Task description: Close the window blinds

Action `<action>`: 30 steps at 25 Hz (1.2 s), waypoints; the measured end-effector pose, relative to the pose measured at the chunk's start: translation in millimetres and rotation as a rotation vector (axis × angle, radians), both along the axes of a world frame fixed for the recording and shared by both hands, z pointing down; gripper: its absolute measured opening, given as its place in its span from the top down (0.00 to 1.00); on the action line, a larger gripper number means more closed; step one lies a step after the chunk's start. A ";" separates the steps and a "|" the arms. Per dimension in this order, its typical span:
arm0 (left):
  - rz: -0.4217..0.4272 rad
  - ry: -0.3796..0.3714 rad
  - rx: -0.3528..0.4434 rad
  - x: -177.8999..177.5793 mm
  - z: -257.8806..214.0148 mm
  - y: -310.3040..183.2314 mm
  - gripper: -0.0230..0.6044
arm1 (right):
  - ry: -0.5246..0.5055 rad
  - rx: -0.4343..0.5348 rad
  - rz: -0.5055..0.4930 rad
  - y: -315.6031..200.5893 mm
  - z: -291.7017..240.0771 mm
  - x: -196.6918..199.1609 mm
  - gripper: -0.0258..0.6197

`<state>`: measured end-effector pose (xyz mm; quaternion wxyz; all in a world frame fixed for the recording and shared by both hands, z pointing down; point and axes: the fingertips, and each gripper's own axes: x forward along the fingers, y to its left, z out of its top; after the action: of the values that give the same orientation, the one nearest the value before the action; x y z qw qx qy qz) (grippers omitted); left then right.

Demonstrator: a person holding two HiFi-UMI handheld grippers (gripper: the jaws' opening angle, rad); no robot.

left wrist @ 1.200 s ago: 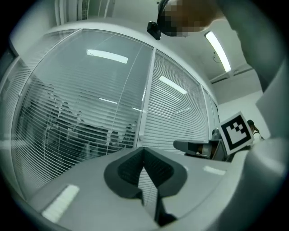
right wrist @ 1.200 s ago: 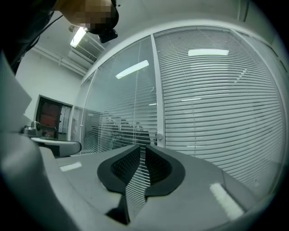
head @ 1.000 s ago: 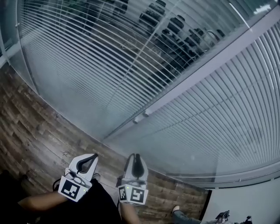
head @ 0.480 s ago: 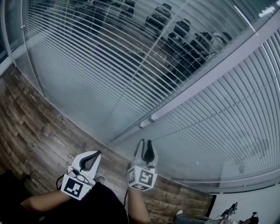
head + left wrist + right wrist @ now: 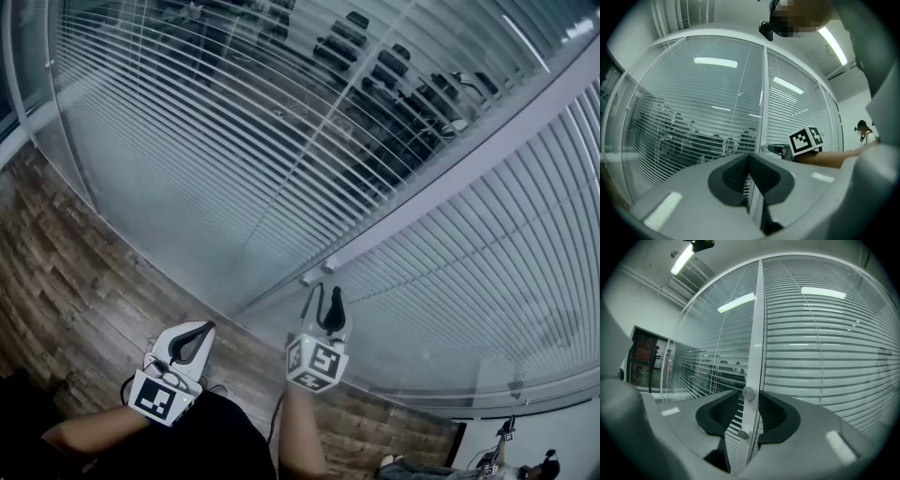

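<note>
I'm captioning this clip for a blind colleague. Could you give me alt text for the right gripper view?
The right gripper, its jaws opening and apart, straddles a small round knob on the white post between two glass panes. The left blinds let a room show through; the right blinds look nearly closed.

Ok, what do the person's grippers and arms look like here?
The left gripper and right gripper share pale grey shells, dark ribbed pads and a black-and-white marker cube each. A thin dark cable trails below. Forearms show no sleeves. The right jaws are opening, with a white knob between them.
</note>
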<state>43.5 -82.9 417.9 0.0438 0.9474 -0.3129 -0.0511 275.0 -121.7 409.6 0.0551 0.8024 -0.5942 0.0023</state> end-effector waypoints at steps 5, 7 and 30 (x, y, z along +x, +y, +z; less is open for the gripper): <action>-0.012 -0.006 -0.001 -1.0 12.0 -6.7 0.96 | 0.015 -0.021 0.002 -14.9 14.2 7.2 0.74; -0.014 -0.009 -0.001 -1.6 15.5 -8.3 0.96 | 0.010 -0.034 -0.004 -20.2 21.5 8.0 0.74; -0.064 -0.010 -0.041 -16.2 0.7 -28.3 0.96 | -0.302 0.112 0.043 -49.5 -1.0 19.6 0.76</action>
<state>27.3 -111.2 418.5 0.0599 0.9361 -0.3441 -0.0413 294.6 -171.2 408.6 -0.0799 0.8073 -0.5776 0.0907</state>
